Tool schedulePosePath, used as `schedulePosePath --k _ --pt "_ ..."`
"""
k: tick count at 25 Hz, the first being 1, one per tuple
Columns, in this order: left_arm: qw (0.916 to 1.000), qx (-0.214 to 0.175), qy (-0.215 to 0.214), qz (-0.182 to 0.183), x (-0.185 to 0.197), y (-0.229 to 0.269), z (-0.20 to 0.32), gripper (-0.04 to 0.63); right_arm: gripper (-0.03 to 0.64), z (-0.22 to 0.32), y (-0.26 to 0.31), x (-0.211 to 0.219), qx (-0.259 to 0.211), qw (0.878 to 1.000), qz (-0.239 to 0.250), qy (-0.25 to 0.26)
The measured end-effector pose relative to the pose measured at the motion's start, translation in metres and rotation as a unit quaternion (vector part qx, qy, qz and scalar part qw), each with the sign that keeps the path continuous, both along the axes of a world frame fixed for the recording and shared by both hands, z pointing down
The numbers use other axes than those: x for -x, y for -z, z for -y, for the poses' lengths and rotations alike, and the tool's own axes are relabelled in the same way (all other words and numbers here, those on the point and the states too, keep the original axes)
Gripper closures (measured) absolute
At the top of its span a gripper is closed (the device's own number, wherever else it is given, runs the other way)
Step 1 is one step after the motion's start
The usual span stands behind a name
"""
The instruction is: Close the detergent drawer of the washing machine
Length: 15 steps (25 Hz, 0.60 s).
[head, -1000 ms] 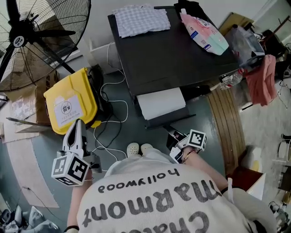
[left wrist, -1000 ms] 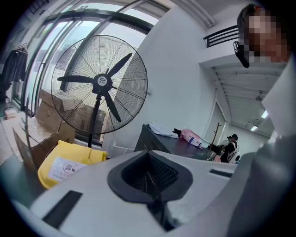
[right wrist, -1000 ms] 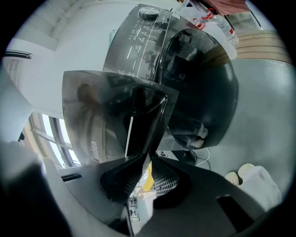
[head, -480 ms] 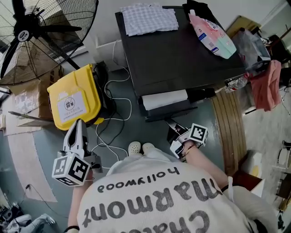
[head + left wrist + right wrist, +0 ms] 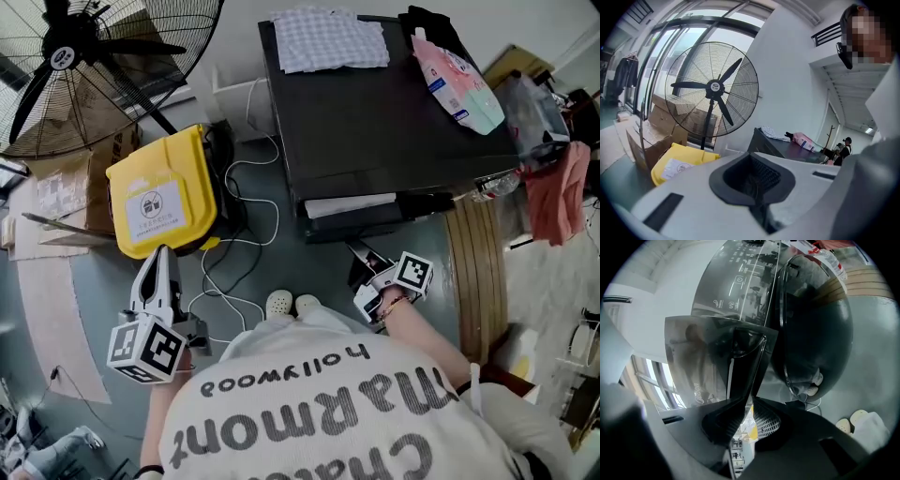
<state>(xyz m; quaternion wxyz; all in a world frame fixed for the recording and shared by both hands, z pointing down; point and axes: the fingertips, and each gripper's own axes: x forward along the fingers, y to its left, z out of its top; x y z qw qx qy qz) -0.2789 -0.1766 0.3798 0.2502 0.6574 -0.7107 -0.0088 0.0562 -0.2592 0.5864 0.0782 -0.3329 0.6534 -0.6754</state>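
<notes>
The dark washing machine point(image 5: 394, 122) fills the upper middle of the head view. Its detergent drawer point(image 5: 352, 204) sticks out a little at the front, showing a narrow white strip of its inside. My right gripper point(image 5: 359, 255) reaches to the drawer's dark front panel point(image 5: 740, 357), and in the right gripper view my right gripper point(image 5: 747, 401) is shut on that panel's thin edge. The round door point(image 5: 815, 324) lies right of the panel. My left gripper point(image 5: 159, 272) hangs at the lower left, away from the machine. In its own view my left gripper point(image 5: 752, 180) is shut with nothing in it.
On the machine top lie a checked cloth point(image 5: 333, 37) and a pink pouch point(image 5: 459, 80). A yellow bin point(image 5: 159, 197) and a big fan point(image 5: 84, 56) stand to the left. White cables point(image 5: 239, 244) trail over the floor. A wooden board point(image 5: 478, 262) lies to the right.
The drawer has slid into the machine; much less of its white inside shows. My right gripper went with it toward the machine. The left gripper has stayed put.
</notes>
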Motion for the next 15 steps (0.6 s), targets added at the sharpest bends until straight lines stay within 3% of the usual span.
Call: schedulePosePath --k 15 --pt "0.9995 0.004 0.032 0.0 0.009 -0.001 -0.011 0.588 0.541 0.02 0.0 0.008 -0.003 1.0 0.0 0.01"
